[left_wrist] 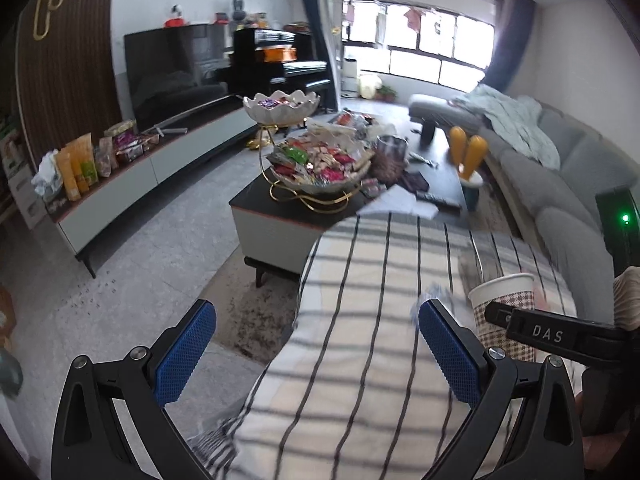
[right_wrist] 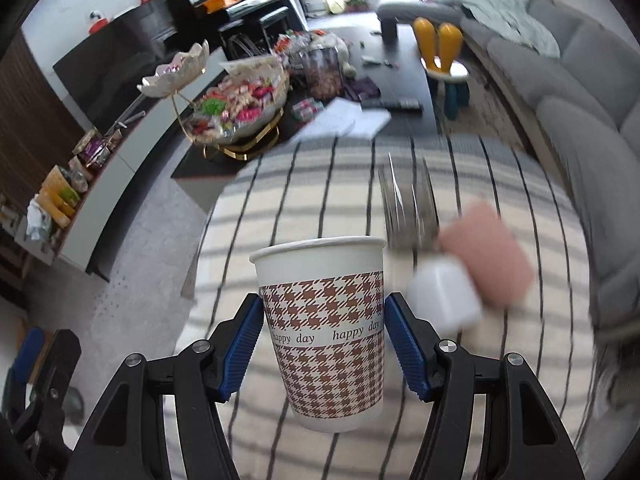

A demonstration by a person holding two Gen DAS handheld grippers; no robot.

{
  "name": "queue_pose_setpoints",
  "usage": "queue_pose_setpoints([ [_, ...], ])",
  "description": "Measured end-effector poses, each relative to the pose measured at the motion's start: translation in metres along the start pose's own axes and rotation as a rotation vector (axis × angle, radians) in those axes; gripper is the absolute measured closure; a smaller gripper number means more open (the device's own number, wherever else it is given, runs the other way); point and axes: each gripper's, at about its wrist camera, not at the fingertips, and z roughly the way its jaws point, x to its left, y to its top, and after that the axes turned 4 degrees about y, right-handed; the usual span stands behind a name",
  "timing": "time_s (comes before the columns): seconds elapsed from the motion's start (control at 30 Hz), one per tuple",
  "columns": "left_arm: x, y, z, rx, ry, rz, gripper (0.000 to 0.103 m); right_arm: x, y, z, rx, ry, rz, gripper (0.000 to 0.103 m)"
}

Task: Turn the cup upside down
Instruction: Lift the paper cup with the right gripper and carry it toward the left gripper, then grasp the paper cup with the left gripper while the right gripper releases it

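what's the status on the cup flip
Right tongs shut on paper cup, cup upright, mouth up, lifted off the striped cloth. Left tongs open, empty. White box and pink block close by on the right.

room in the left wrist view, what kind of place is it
Most likely a home living room: a grey sofa, a TV on a low cabinet, a piano, and a coffee table loaded with snacks.

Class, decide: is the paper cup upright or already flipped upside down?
Upright: the paper cup has its open rim on top and "happy day" reads right way up, in the right hand-held gripper.
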Motion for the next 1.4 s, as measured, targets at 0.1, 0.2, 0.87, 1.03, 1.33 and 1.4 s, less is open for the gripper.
queue_pose_setpoints([
  [0.1,0.003,-0.019,-0.011,0.012,-0.007,0.033,0.0,-0.005,-0.035,0.002,0.025,-0.013,0.048,0.04],
  [0.2,0.007,-0.036,-0.016,0.034,-0.014,0.051,0.0,-0.011,-0.061,0.006,0.04,-0.03,0.094,0.04],
  [0.87,0.027,-0.091,0.0,0.121,-0.035,0.089,0.0,-0.011,-0.121,0.049,0.065,-0.043,0.219,0.036],
  [1.03,0.021,-0.086,-0.006,0.109,-0.056,0.096,0.0,-0.017,-0.121,0.036,0.042,-0.043,0.223,0.023],
  [1.33,-0.01,-0.087,-0.021,0.085,-0.131,0.109,0.0,-0.041,-0.126,-0.027,-0.095,-0.059,0.172,0.021],
  [1.4,-0.022,-0.094,-0.023,0.074,-0.159,0.109,0.0,-0.052,-0.131,-0.042,-0.13,-0.082,0.165,0.02],
])
